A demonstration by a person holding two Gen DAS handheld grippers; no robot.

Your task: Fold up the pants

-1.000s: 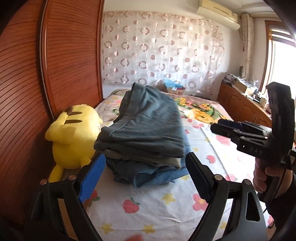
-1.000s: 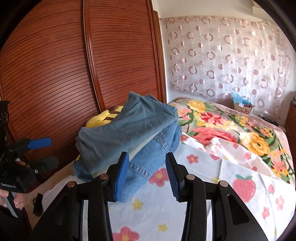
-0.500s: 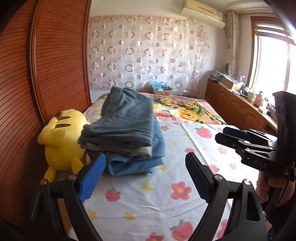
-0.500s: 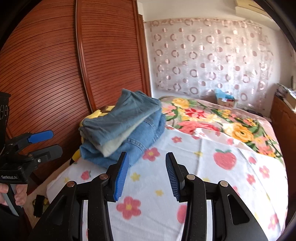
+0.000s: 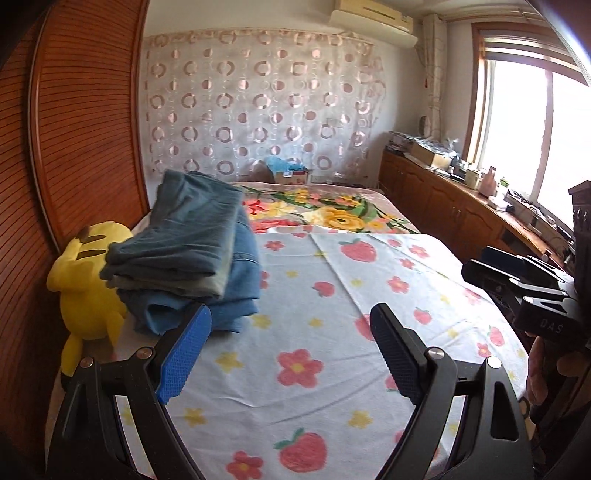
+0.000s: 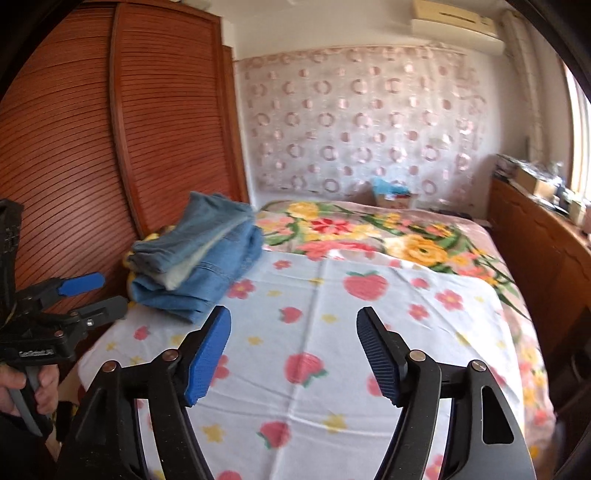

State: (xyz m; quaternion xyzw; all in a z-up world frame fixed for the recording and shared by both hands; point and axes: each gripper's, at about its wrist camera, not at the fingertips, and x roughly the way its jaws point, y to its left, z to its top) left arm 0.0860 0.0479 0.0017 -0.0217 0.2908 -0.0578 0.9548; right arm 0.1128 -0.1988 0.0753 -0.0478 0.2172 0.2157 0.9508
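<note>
Bedroom, a bed (image 5: 332,369) covered with a white sheet (image 6: 332,369) printed in strawberries and flowers fills the near ground. Left tongs (image 5: 290,354) over the near part of the sheet, jaws spread wide, nothing between them. Right tongs (image 6: 293,354) likewise wide apart and empty above the sheet; also seen at the right edge of the left view, held in a hand (image 5: 546,373). The hand (image 6: 22,391) gripping the left tongs shows at the left edge of the right view. Further in, stack of folded pants (image 5: 192,254) sits at the left edge of the bed, darker blue-grey pairs on top, lighter denim underneath, well apart from both tongs. Yellow plush toy (image 5: 88,280) lies just beside the stack on its left, touching it, against the brown slatted wardrobe doors (image 6: 110,147). Beyond the sheet, a floral blanket (image 6: 388,236) covers the far part of the bed. Small box (image 5: 291,175) at the far edge. Wooden cabinets (image 5: 443,206) with clutter run along the right wall under a bright window (image 5: 524,129). Circle-patterned curtain (image 5: 258,103) on the back wall, air conditioner (image 5: 373,18) above it.
</note>
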